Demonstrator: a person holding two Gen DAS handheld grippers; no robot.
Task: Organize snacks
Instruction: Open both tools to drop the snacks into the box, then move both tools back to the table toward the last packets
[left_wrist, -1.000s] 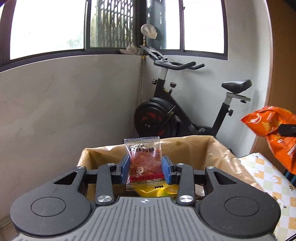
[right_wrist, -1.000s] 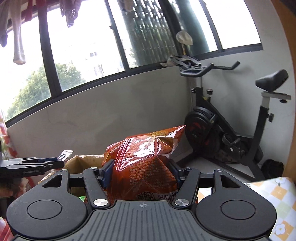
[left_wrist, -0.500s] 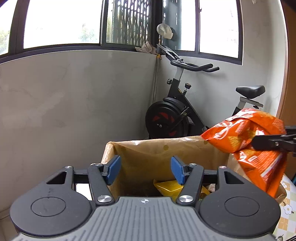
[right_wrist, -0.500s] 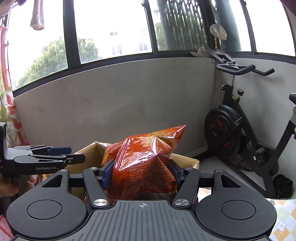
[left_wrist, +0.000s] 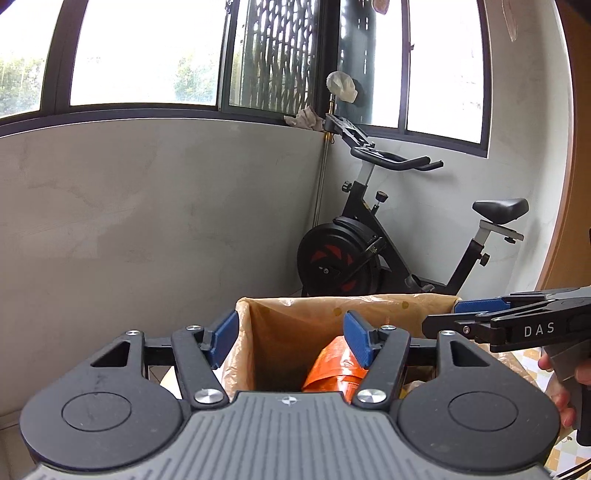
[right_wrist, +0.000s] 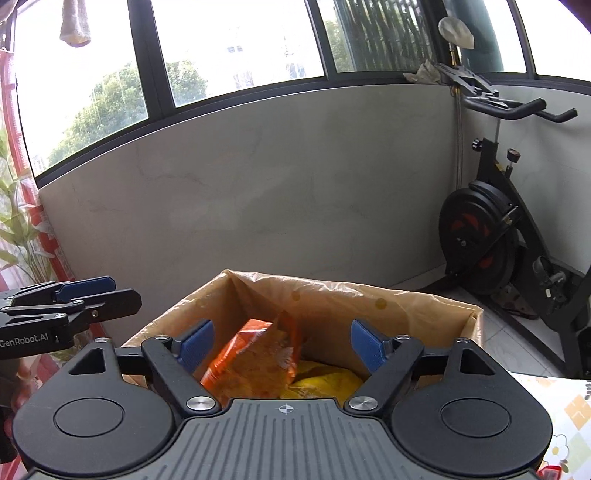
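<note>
Both your grippers hang empty over the lined box, snacks already inside.

Your left gripper (left_wrist: 291, 341) and right gripper (right_wrist: 282, 345) each have their blue pads spread wide, holding nothing. Just beyond them, the orange snack bag (right_wrist: 255, 360) lies tilted in the box (right_wrist: 406, 299), which is lined with a tan plastic bag, resting on a yellow packet (right_wrist: 325, 384). An exercise bike (left_wrist: 373, 243) stands in the far corner.
</note>
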